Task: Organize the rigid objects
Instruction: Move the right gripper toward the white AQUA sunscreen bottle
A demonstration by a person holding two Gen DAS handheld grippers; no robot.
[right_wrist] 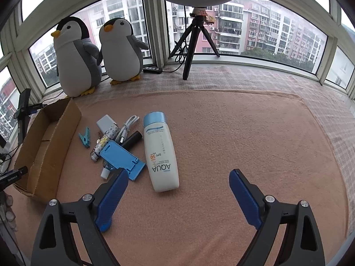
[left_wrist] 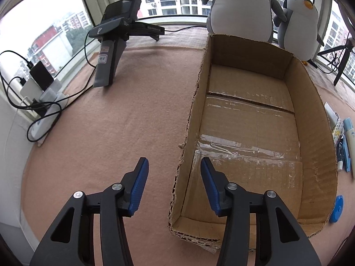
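home apt bay window: plush penguins (right_wrist: 97, 55) on sill, high-rise flats (right_wrist: 255, 28) outside.

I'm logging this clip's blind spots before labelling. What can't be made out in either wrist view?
- Small bottle, right wrist view: mostly hidden under the blue phone stand; label unreadable.
- Blue round object, left wrist view: half hidden behind the cardboard box wall.
- Sunscreen bottle: fine print too small.
- Pile items, left wrist view: cut off and blurred at the right edge.
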